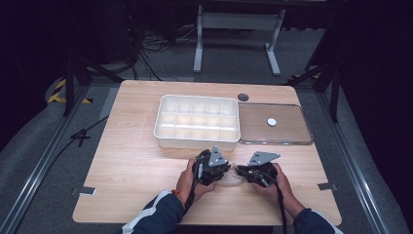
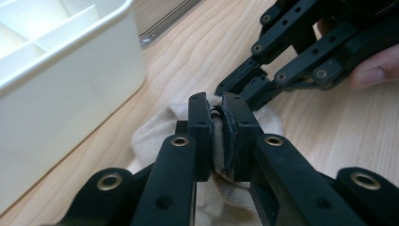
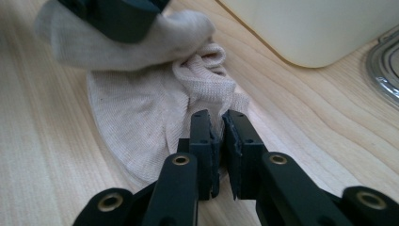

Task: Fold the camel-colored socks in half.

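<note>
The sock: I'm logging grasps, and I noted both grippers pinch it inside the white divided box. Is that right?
Not quite. Both grippers, left and right, do pinch the sock, but it lies on the wooden table in front of the white divided box, as the high view shows.

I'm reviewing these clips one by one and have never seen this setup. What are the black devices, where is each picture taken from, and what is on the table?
There is no robot here. A person holds a hand-held gripper in each hand: the left gripper and the right gripper. Each has two black fingers.

The high view looks down on the wooden table from above the person's side. The two gripper views come from cameras riding on each gripper, looking along its fingers.

On the table are a white compartment box, a clear lid lying flat beside it, and a cream sock near the person.

Both grippers pinch the sock: the left gripper view shows fabric clamped between its fingers, and the right gripper view shows its fingers shut on the sock's edge.
</note>
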The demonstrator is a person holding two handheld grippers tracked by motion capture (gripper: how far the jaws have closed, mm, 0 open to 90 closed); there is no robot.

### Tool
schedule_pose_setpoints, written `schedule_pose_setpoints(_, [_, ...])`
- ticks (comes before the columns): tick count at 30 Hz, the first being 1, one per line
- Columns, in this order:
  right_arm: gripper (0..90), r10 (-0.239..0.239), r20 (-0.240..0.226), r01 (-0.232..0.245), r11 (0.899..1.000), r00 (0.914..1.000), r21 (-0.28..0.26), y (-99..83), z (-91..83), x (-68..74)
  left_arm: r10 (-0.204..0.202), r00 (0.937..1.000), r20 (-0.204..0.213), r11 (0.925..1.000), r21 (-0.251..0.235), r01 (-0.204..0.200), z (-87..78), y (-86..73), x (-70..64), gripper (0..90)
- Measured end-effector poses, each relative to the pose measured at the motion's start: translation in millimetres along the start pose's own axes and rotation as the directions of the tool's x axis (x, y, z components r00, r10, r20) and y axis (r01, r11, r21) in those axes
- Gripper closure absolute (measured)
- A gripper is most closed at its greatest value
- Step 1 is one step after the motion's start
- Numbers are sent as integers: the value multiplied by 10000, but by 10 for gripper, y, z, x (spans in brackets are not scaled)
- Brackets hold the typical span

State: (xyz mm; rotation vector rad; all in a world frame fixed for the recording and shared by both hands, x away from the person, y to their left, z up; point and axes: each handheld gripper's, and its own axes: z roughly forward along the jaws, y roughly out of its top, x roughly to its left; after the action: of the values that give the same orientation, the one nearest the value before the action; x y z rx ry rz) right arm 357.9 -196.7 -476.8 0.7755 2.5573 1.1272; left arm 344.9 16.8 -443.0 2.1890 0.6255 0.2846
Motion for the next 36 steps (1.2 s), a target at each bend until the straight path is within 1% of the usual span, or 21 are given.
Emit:
schedule_pose_setpoints(2, [822, -38, 26, 38, 10000, 10000, 18, 0, 1, 2, 65, 10000, 34, 10000, 31, -65, 36, 9, -32, 829])
schedule_pose_setpoints(4, [814, 89, -33, -89, 10000, 10000, 21, -5, -2, -2, 119, 9999, 48, 9999, 64, -119, 78, 10, -61, 832])
schedule_pose_setpoints(5, [778, 122, 11, -122, 9999, 9999, -14, -8, -4, -9, 78, 9999, 77, 10000, 61, -79, 95, 6, -70, 833])
schedule_pose_setpoints(7, [763, 139, 79, -139, 9999, 9999, -4, -4, -16, -14, 61, 9999, 88, 10000, 46, -61, 110, -4, -70, 835])
schedule_pose_setpoints(8, [775, 175, 128, -172, 9996, 9998, -215, 9, -70, -40, -50, 9999, 131, 10000, 30, 50, 118, -11, -73, 835])
schedule_pose_setpoints(9, [788, 278, 165, -272, 9991, 9995, -338, 13, -114, -62, -61, 9999, 134, 10000, 30, 61, 122, -12, -74, 836])
schedule_pose_setpoints(11, [803, 354, 288, -346, 9990, 9990, -270, -3, -139, -95, -11, 9999, 143, 10000, -16, 12, 128, -8, -72, 836])
schedule_pose_setpoints(12, [808, 474, 227, -471, 9988, 9986, -130, -19, -131, -105, -15, 9999, 171, 10000, -38, 16, 136, -6, -73, 836])
schedule_pose_setpoints(14, [822, 487, 146, -489, 9987, 9987, 140, -40, -91, -103, -79, 9998, 154, 10000, -46, 80, 149, -2, -89, 837])
schedule_pose_setpoints(15, [831, 460, 86, -461, 9988, 9989, 176, -44, -71, -96, -66, 9999, 142, 10000, -52, 67, 155, 2, -95, 837])
schedule_pose_setpoints(19, [846, 438, -7, -438, 9989, 9990, 194, -36, -51, -70, -56, 9999, 103, 9998, -173, 58, 181, 37, -109, 844])
schedule_pose_setpoints(22, [848, 473, -38, -472, 9988, 9989, 149, -41, -50, -70, -209, 9997, 123, 9995, -222, 211, 206, 56, -120, 846])
schedule_pose_setpoints(23, [848, 460, -43, -459, 9988, 9989, 153, -41, -50, -70, -192, 9998, 92, 9996, -226, 194, 219, 56, -125, 846])
schedule_pose_setpoints(24, [848, 427, -39, -426, 9990, 9991, 165, -41, -50, -69, -202, 9997, 155, 9996, -210, 205, 233, 54, -127, 845])
schedule_pose_setpoints(26, [848, 427, -42, -427, 9990, 9991, 164, -41, -50, -70, -211, 9994, 259, 9996, -197, 217, 261, 52, -145, 825])
schedule_pose_setpoints(27, [847, 429, -58, -428, 9990, 9991, 160, -42, -50, -71, -128, 9995, 274, 9997, -209, 134, 258, 57, -147, 794])
schedule_pose_setpoints(30, [847, 432, -57, -431, 9989, 9990, 161, -43, -50, -70, -288, 9993, 253, 9986, -439, 299, 197, 94, -143, 710])
schedule_pose_setpoints(31, [847, 407, -39, -407, 9990, 9992, 163, -42, -51, -70, -276, 9993, 245, 9977, -617, 290, 134, 123, -124, 668])
schedule_pose_setpoints(32, [847, 377, -28, -376, 9992, 9993, 166, -42, -50, -69, -276, 9993, 245, 9977, -617, 290, 134, 123, -124, 650])
schedule_pose_setpoints(33, [847, 377, -28, -376, 9992, 9993, 166, -42, -50, -69, -310, 9991, 279, 9961, -817, 332, 66, 147, -111, 650])
schedule_pose_setpoints(36, [846, 380, -34, -379, 9991, 9993, 168, -42, -51, -66, -229, 9990, 384, 9888, -1463, 283, -240, 213, -50, 624])
